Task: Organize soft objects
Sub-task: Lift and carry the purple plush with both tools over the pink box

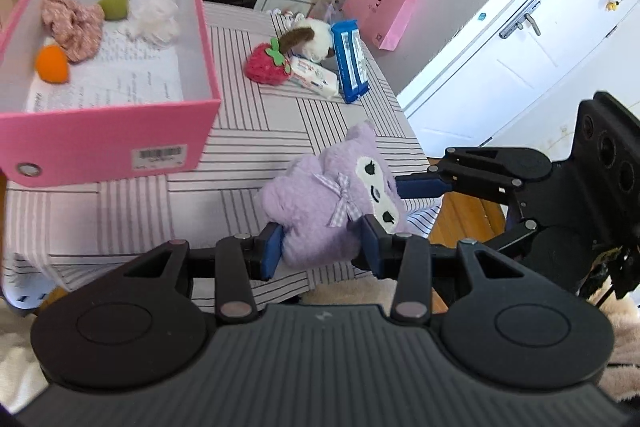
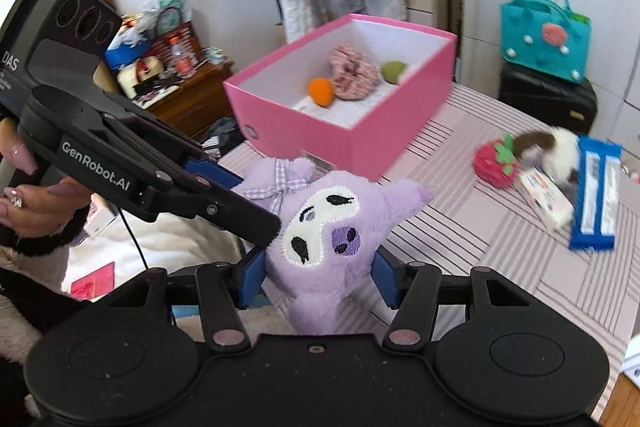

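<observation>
A purple plush toy (image 1: 320, 195) with a white face and a checked bow hangs above the near edge of the striped table (image 1: 248, 147). My left gripper (image 1: 322, 251) is shut on its body. My right gripper (image 2: 318, 279) is shut on its head (image 2: 320, 227), and its blue finger (image 1: 420, 185) reaches in from the right in the left wrist view. The pink box (image 1: 200, 39) stands open at the far left of the table, holding a pink scrunchie (image 1: 72, 23), a white one (image 1: 154, 15), an orange ball (image 1: 52, 63) and a green ball (image 1: 114, 5).
On the table's far right lie a strawberry plush (image 1: 266, 65), a white and brown dog plush (image 1: 316, 35), a white packet (image 1: 314, 77) and a blue packet (image 1: 352, 61). A pink paper bag (image 1: 382, 11), a teal bag (image 2: 544, 35) and a black case (image 2: 548, 99) stand behind.
</observation>
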The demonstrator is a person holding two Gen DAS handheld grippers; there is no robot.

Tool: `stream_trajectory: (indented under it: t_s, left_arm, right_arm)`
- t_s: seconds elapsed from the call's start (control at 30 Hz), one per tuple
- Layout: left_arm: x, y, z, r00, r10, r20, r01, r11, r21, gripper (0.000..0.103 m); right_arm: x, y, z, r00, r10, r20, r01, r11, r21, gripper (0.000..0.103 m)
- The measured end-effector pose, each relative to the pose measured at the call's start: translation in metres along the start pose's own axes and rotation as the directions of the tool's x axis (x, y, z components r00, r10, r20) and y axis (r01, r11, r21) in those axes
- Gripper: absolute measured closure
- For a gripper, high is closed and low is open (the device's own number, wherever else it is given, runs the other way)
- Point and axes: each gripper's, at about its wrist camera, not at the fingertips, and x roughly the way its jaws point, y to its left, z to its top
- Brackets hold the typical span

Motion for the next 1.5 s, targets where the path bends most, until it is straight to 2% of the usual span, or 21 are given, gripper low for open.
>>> stream_trajectory:
  t_s: [0.23,0.47,0.57,0.73,0.9,1.07,1.23,1.37,1.5]
  left_arm:
    - [-0.029,0.002,0.014,0.995,0.041,0.093,-0.046,0.997,0.057,0.064]
    - [-0.043,0.024,0.048,0.975,0.095,0.199,-0.107,0.993,0.054,0.063]
    - [-0.044,0.04,0.068,0.966,0.121,0.23,-0.13,0.991,0.025,0.063]
    - [-0.042,0.071,0.1,0.955,0.167,0.244,-0.166,0.986,-0.024,0.063]
    - [-0.023,0.108,0.13,0.951,0.239,0.195,-0.223,0.969,-0.102,0.063]
    - [0.0,0.146,0.148,0.956,0.27,0.119,-0.247,0.953,-0.173,0.063]
    - [0.021,0.168,0.155,0.951,0.305,0.054,-0.289,0.935,-0.204,0.063]
    - [0.038,0.177,0.158,0.952,0.305,0.006,-0.297,0.932,-0.207,0.062]
    - [0.051,0.185,0.161,0.957,0.288,-0.034,-0.288,0.928,-0.235,0.062]
  right_arm:
    - [-0.003,0.019,0.028,0.999,0.003,0.044,0.001,0.997,-0.083,0.041]
    - [0.01,0.019,0.069,0.993,-0.033,0.116,0.053,0.984,-0.172,0.042]
    - [0.023,0.014,0.095,0.989,-0.041,0.139,0.068,0.979,-0.193,0.042]
    - [0.053,-0.006,0.135,0.99,0.001,0.14,0.023,0.985,-0.174,0.042]
    - [0.1,-0.02,0.165,0.992,0.004,0.124,0.018,0.985,-0.173,0.043]
    - [0.15,-0.034,0.186,0.998,0.017,0.062,-0.005,0.984,-0.18,0.043]
    - [0.188,-0.044,0.199,0.999,0.028,-0.029,-0.034,0.973,-0.227,0.043]
    - [0.21,-0.051,0.204,0.993,0.024,-0.114,-0.052,0.966,-0.255,0.043]
    - [0.221,-0.05,0.202,0.986,-0.027,-0.167,-0.024,0.954,-0.298,0.043]
